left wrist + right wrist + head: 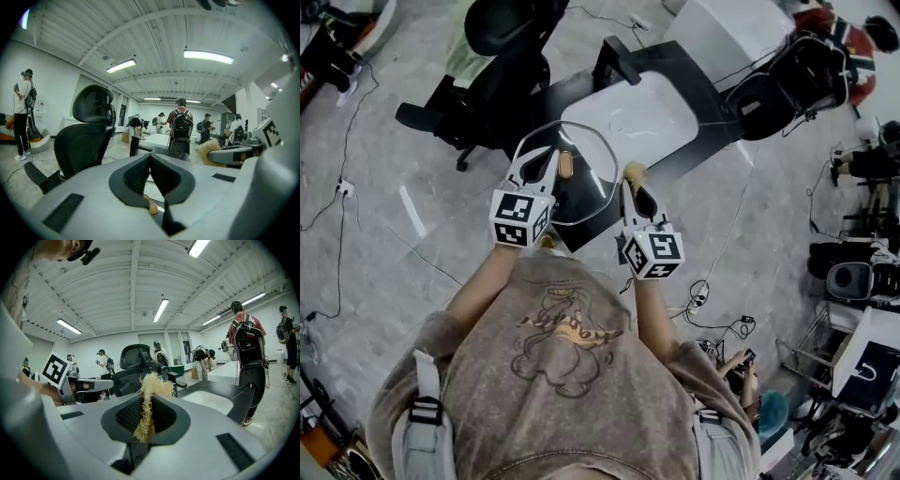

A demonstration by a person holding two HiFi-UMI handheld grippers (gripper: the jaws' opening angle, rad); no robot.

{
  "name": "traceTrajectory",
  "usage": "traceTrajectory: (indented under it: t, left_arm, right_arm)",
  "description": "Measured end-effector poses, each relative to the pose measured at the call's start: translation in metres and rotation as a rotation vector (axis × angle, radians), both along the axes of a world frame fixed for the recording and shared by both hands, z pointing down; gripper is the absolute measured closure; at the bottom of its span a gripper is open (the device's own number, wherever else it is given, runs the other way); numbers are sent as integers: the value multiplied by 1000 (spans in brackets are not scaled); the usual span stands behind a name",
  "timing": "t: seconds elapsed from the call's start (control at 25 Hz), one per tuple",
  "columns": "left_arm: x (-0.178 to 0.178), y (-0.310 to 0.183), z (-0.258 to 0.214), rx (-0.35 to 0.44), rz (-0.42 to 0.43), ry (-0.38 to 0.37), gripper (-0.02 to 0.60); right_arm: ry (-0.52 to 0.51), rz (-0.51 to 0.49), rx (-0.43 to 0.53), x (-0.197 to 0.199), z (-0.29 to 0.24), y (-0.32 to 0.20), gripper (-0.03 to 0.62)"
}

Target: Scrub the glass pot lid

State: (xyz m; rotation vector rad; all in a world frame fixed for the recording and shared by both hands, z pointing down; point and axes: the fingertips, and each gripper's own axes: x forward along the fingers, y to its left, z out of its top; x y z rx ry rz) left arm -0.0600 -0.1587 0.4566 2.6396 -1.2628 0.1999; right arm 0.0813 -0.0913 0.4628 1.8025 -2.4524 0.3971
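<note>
The left claw (546, 159) is clenched on the left rim of the glass pot lid (586, 183), holding it in the air above the near corner of the dark surface (712, 84). The right claw (634, 187) grips a yellow fibre scrubber (633, 172) just beside the lid's right rim, possibly touching it. The glass lies to the scrubber's left, so the stroke should run leftward.

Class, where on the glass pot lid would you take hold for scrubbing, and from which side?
Grip the glass pot lid by its rim, coming in from the person's side, as the left gripper does. The thin edge fits between shut jaws, and this probably leaves the wooden knob and most of the glass free for the scrubber in the right gripper.
</note>
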Motion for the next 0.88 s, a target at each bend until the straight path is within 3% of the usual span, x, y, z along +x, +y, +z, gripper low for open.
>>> traceTrajectory:
  t: [0.52,0.72,0.8,0.88]
  left_arm:
    - [6,-23,-5,-9,-20,-6,557]
    - [15,-25,4,-35,-33,5,453]
    - [16,-29,7,-39,-65,10,349]
    - [15,-32,8,-33,-103,7,301]
  right_arm:
    - [-14,-55,-2,-1,-6,-34,554]
    - [-6,-90,-14,5,-1,-38,554]
    - [-2,-103,-14,7,0,-40,554]
    - [-1,-112,-16,10,1,-42,554]
